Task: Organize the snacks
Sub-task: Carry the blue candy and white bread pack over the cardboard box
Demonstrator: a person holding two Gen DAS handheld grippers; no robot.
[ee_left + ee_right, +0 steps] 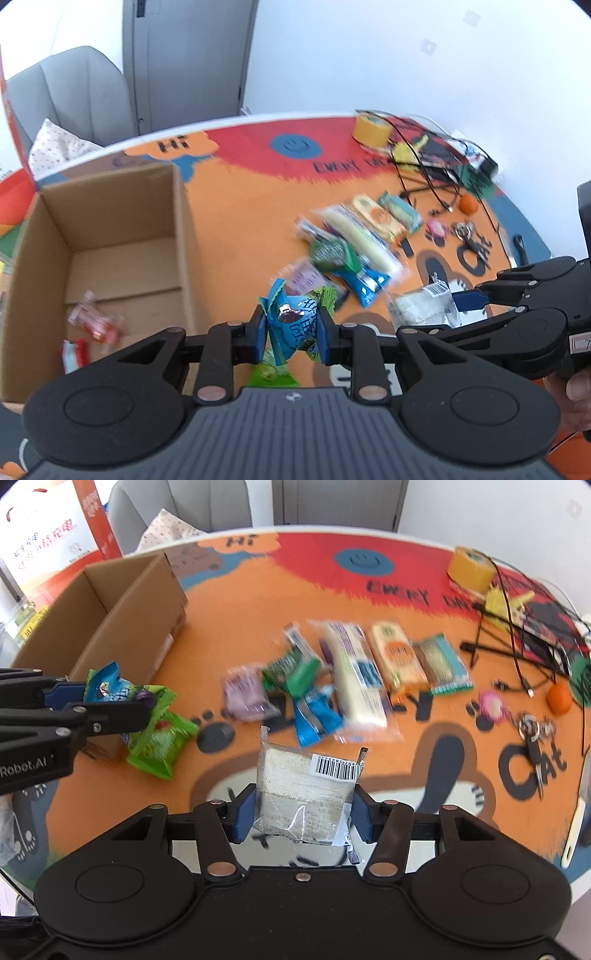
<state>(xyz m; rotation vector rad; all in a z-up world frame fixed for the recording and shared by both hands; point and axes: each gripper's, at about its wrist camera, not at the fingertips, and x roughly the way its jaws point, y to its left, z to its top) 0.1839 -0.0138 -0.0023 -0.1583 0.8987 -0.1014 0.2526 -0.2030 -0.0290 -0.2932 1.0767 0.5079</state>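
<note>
My left gripper point(291, 332) is shut on a crumpled blue snack packet point(291, 321), held above the table just right of an open cardboard box point(110, 229); a green packet point(271, 373) hangs below it. The box holds two red-and-white snacks point(94, 321). My right gripper point(303, 812) is shut on a clear-wrapped cracker pack point(306, 794) with a barcode, held above the table. The left gripper also shows in the right wrist view point(85, 698) with the blue packet point(107, 683) and green packet point(159, 734). A pile of several snacks point(332, 686) lies mid-table.
The table point(258, 590) has an orange and red printed cover. At the right lie a yellow tape roll point(469, 568), black cables point(517, 646), keys point(532, 731), an orange ball point(559, 698) and a pink item point(491, 705). A grey chair point(70, 88) stands behind.
</note>
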